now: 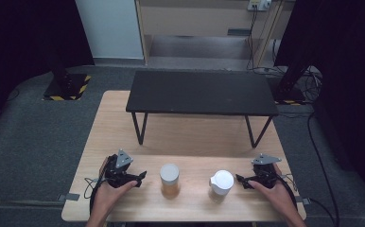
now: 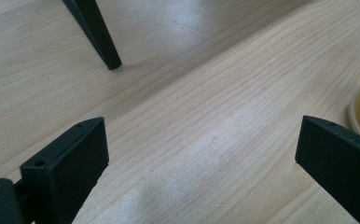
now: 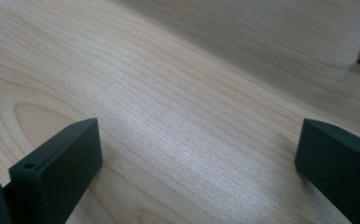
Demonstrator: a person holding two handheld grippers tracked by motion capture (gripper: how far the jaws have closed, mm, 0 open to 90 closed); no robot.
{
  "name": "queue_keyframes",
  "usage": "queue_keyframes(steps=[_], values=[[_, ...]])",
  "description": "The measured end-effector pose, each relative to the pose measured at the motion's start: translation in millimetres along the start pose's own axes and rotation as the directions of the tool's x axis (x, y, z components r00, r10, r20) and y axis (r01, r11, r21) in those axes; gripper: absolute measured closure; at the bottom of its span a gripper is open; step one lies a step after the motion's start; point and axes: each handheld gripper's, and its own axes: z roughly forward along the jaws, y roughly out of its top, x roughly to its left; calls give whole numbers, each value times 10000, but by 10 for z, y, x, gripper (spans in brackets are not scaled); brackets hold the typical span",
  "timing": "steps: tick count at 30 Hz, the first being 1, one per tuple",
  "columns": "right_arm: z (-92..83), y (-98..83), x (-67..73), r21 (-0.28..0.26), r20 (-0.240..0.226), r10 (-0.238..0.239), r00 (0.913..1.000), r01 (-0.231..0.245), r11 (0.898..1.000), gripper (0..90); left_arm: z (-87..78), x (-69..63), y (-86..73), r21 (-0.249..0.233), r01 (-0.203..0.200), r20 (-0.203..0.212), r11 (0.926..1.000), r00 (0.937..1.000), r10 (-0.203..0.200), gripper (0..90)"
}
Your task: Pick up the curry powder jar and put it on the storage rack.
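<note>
Pale wood-grained table (image 1: 124,137) in the lower frame; matte black bench (image 1: 202,92) at centre. Amber-filled cup (image 1: 169,180), white-lidded container (image 1: 221,184), black grippers, yellow-black striped base (image 1: 69,87) upper left.

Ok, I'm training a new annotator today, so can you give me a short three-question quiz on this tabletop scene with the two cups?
1. True or false: the left gripper is shut on the amber cup.
2. Which container stands nearer the right gripper? A) the amber cup B) the white-lidded cup C) neither, both lie equally far
3. Fill in: behind both cups, on the wooden table, stands a small black ____ on thin legs.

Key:
1. False. Its jaws stand wide apart over bare wood, beside the cup.
2. B.
3. Bench, or low table.
</note>
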Motion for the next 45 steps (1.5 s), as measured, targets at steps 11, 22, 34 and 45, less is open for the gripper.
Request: queue_keyframes(steps=[11, 22, 34, 45], values=[[-1, -1, -4, -3, -16, -9, 10000, 9, 10000, 15, -175, -140, -43, -140, -422, 193, 9990, 9989, 425, 15], [-1, -1, -4, -2, -18, -10, 10000, 10, 10000, 15, -300, -257, -78, -249, -707, 426, 9972, 9965, 717, 14], [-1, -1, -4, -3, -17, -9, 10000, 9, 10000, 15, -325, -322, -77, -462, -1137, 731, 9924, 9905, 1169, 16], [-1, -2, -7, -6, -29, -16, 10000, 16, 10000, 15, -315, -320, -73, -721, -1253, 1105, 9895, 9850, 1327, 14]])
